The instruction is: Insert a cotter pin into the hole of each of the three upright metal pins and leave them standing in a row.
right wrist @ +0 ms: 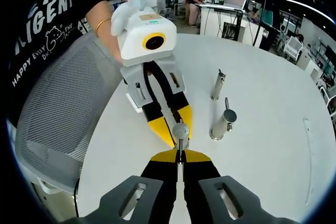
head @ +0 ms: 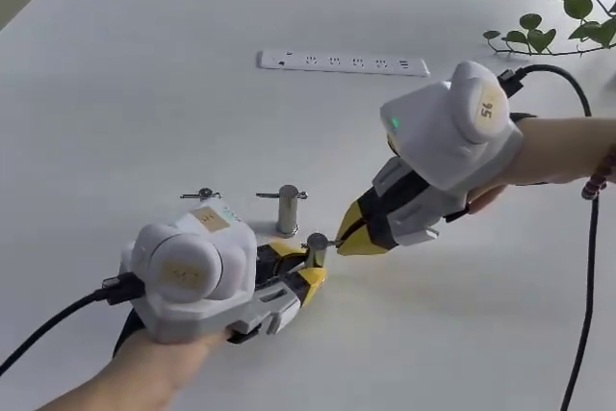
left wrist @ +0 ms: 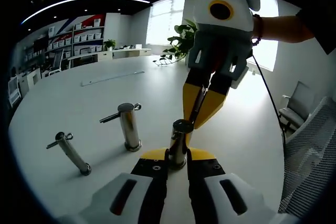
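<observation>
At the near edge of the desk (head: 144,93), the left tongs (head: 300,265) lie low and are closed around the foot of the near pin (head: 316,247), one yellow tip on each side of the shaft and touching it. The pin stands upright in that grip. In the left gripper view the same pin rises straight from between the two tips.

Just beyond it, the right tongs (head: 345,236) come in from the right and slope down toward the pin's head. Their tips are pressed together on a thin cotter (right wrist: 180,146), which runs forward from the tips to the pin's top. Whether its end is in the hole cannot be told.

Behind the near pin stands the middle pin (head: 288,211), apart from both tongs, with a second cotter (head: 281,195) through its top. To its left the far pin (left wrist: 71,152) carries a third cotter (head: 200,195); the left tongs' body hides its lower part in the head view.

Well behind, a power strip (head: 344,63) lies flat, and a plant (head: 568,16) shows at the far right.
</observation>
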Demonstrator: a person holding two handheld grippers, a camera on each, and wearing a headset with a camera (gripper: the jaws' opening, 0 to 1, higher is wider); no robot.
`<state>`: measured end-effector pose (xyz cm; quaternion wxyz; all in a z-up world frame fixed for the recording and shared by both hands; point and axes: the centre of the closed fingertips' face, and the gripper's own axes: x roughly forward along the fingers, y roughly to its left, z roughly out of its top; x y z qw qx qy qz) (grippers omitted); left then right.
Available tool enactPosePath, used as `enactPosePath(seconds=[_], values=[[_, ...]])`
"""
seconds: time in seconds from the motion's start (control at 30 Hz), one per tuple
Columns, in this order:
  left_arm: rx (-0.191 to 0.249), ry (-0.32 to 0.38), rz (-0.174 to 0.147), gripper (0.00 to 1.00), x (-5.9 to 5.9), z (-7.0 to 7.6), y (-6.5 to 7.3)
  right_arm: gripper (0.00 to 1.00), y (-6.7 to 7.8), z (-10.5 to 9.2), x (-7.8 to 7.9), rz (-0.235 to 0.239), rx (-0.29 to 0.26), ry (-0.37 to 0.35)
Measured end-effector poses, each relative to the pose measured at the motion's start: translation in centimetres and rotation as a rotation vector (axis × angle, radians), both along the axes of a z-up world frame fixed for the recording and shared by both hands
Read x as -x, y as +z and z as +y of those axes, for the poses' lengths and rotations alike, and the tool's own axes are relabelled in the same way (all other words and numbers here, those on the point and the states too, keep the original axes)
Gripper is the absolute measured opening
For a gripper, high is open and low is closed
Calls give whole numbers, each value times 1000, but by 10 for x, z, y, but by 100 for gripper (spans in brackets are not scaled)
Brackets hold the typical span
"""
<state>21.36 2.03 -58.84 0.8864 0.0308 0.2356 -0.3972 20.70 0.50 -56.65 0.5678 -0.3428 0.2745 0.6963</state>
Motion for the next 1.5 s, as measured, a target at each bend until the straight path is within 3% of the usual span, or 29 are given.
enactPosePath(seconds=[0.3,0.67,0.77,1.13,1.5], values=[[21,12,15,12,-1,-1,-1,0,-1,4,1,16,0,-21],[12,9,12,12,-2,-2,-2,0,5,11,3,45,-33,-70],[11,8,12,12,-2,-2,-2,4,6,9,2,57,-36,-86],[15,11,15,12,-2,-2,-2,1,6,-8,0,48,-20,-118],[23,14,25,12,-2,-2,-2,0,0,0,3,37,-24,-115]])
